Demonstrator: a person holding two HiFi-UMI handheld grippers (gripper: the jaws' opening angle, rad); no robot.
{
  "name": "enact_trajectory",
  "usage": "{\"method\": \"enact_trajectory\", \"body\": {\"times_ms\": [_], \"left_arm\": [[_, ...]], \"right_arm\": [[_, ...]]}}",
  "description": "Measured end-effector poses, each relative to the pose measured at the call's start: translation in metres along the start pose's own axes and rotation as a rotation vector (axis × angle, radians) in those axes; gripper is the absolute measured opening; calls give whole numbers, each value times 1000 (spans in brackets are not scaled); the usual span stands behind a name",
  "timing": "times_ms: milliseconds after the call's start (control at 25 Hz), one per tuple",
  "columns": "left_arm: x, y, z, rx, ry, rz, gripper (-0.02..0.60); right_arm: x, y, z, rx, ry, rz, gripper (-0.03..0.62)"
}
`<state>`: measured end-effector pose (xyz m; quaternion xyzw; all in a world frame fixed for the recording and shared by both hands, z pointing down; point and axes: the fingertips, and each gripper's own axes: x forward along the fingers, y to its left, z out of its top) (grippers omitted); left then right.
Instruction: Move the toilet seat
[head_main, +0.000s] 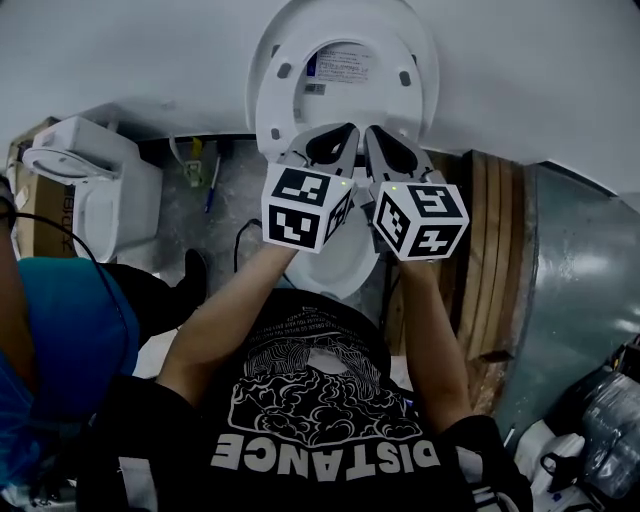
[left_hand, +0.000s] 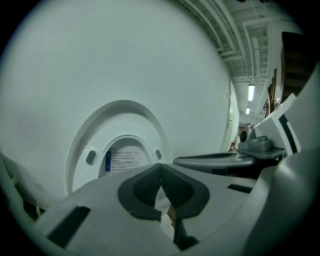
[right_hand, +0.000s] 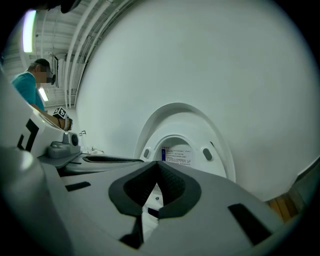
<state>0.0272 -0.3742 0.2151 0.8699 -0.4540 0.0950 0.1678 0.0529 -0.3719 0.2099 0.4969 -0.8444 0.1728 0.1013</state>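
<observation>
1. Leaning on the far wall (head_main: 120, 50), the toilet seat (head_main: 278, 100) is raised. Its ring stands flat against the lid (head_main: 340, 65) behind it, with the printed label showing through the opening.
2. Seat long axis runs up the wall, hinge end low and near, free rim at top and far. Both gripper views show the same arch dead ahead (seat (left_hand: 125, 120), seat (right_hand: 182, 120)).
3. Bowl (head_main: 345, 265) is open below the seat, white rim showing near of the grippers.
4. Second toilet (head_main: 90, 180) stands left and well apart. Wood planks (head_main: 490, 260) stand right of the bowl.
5. Left gripper (head_main: 338, 135) is over the bowl, pointing far at the seat. Jaws are together at the tips with nothing between them, and its own view confirms this (left gripper (left_hand: 161, 167)).
6. Right gripper (head_main: 380, 138) is just beside it on the right, with the same heading. Jaw tips meet and it is empty (right gripper (right_hand: 157, 167)).
7. Key relation: the seat lies straight ahead and far of both grippers, and neither touches it. The two look about equally near. The left one sits closer to the seat's midline, the right one toward the ring's right side.
8. Stage, as a judgement: a raised seat with both grippers empty fits a seat lifted and let go. It equally fits one waiting to be brought down onto the bowl. These views don't settle which.
</observation>
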Motion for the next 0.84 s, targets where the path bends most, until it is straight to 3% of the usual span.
{"method": "enact_trajectory", "body": {"times_ms": [840], "left_arm": [[-4,-37,-8,30,-3,-4,12]], "right_arm": [[-36,-11,-10,-51,-6,-28,18]]}}
